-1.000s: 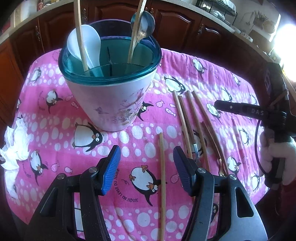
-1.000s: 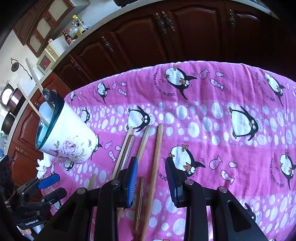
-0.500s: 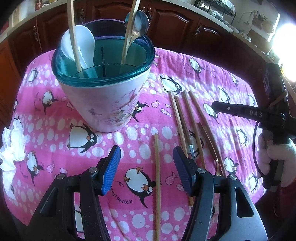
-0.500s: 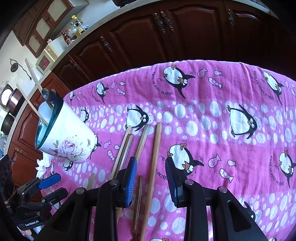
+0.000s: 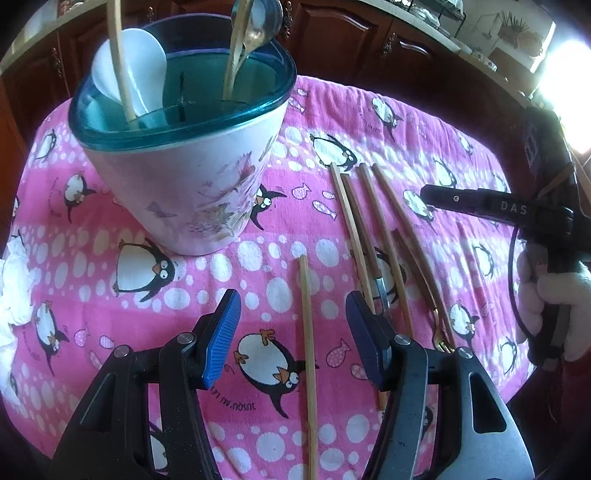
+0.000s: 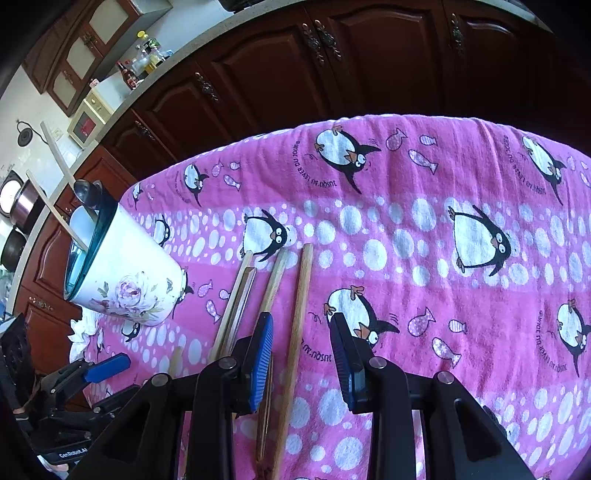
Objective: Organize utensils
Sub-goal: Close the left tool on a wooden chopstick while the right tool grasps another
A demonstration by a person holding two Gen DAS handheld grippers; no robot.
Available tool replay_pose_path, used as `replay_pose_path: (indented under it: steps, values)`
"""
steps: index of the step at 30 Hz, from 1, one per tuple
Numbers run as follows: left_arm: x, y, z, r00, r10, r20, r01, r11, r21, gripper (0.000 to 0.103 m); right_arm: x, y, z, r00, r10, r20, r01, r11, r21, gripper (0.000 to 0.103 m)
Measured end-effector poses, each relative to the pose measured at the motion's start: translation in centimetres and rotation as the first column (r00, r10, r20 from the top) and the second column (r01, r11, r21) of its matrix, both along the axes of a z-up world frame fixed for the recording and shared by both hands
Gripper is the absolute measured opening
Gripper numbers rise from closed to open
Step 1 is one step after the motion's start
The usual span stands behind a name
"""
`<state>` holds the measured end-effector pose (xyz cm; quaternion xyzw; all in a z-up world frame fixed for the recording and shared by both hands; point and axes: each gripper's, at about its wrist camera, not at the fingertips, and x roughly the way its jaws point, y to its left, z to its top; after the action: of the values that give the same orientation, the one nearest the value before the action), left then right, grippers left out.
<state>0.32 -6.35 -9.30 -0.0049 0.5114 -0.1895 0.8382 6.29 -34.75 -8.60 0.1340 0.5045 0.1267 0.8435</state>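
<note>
Left gripper with jaws spread wide, holding nothing, hanging low over a lone chopstick that runs lengthwise through the gap without touching either blue pad. Right gripper likewise wide open and empty, jaws straddling a long wooden handle lying flat on the cloth. Just left of that handle, a second wooden handle slipping under the left-hand pad, then a pair of thin sticks side by side, nearly touching. Same bundle seen from the left wrist view to the right of the lone chopstick: several wooden-handled utensils fanned out side by side, one showing a metal neck, another ending in a gold fork tip beside the right-hand pad. Beyond the left jaws, a white flowered utensil holder with a teal rim, standing upright on the pink penguin tablecloth covering the counter, well apart from the loose pieces. Inside the holder, a white spoon and a wooden stick in one compartment, a metal spoon with a wooden handle in another. Crumpled white tissue at the cloth's left edge. Dark wooden cabinets behind.
</note>
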Motion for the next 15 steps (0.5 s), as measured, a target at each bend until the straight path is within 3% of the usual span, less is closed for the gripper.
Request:
replay_pose_path:
  steps: [15]
  values:
    - [2.0, -1.6, -1.6, 1.0, 0.006, -0.012, -0.006, 0.999, 0.035, 0.059, 1.7, 0.6, -0.5, 1.0, 0.011, -0.015, -0.012, 1.0, -0.014, 0.03]
